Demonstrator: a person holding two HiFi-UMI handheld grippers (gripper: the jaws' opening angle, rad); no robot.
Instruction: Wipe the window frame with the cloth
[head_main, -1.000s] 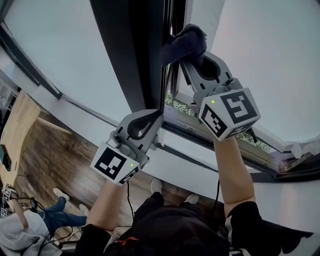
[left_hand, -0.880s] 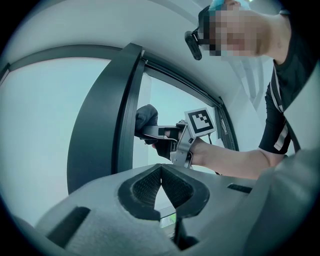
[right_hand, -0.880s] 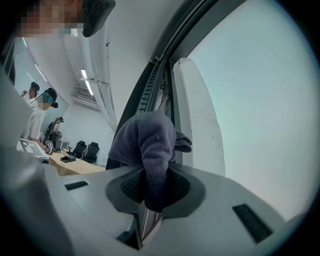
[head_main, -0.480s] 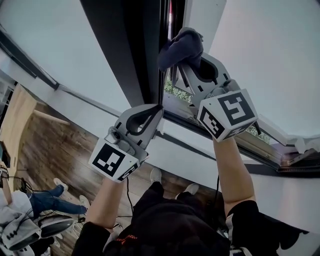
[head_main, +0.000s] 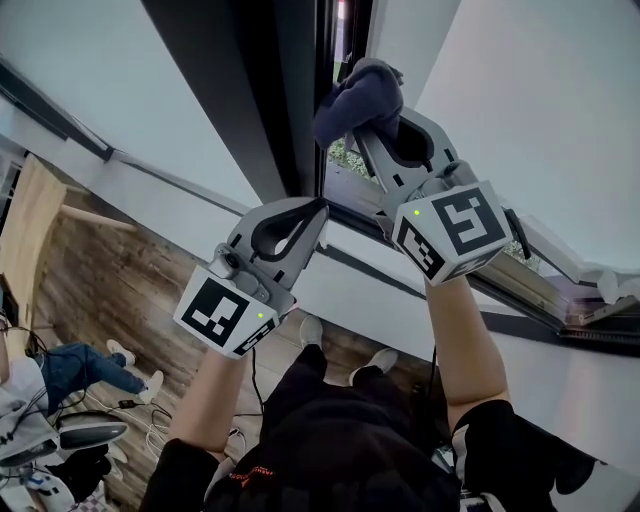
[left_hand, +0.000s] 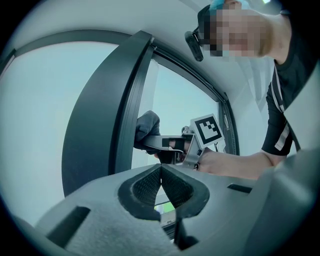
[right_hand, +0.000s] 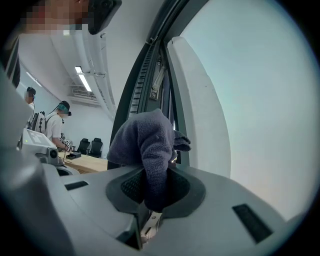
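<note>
The dark window frame (head_main: 275, 95) runs up the middle of the head view, with a big pale pane (head_main: 530, 120) on its right. It leans a bit more to the left than it did a moment ago. The wooden floor (head_main: 95, 285) lies far below, and the person in blue trousers (head_main: 75, 365) down there has moved toward the left edge.

The left gripper (head_main: 320, 208) has come up a little. Its tips are now just beside the bottom of the frame's dark post. Its jaws are pressed together and nothing is between them.

The right gripper (head_main: 375, 118) is higher up and has hardly moved. It points up at the gap where the window is open. Its jaws are closed on the cloth (head_main: 358, 95).

The cloth is dark blue and soft, and it is bunched into a lump at the jaw tips. It is in almost the same spot as before, high on the frame. In the head view the lump lies slanted across the tips, and its lower left end touches the dark post. In the right gripper view a narrow strip of it runs down between the two jaws. The fat part sits on top and flops over to the left, toward the frame.
</note>
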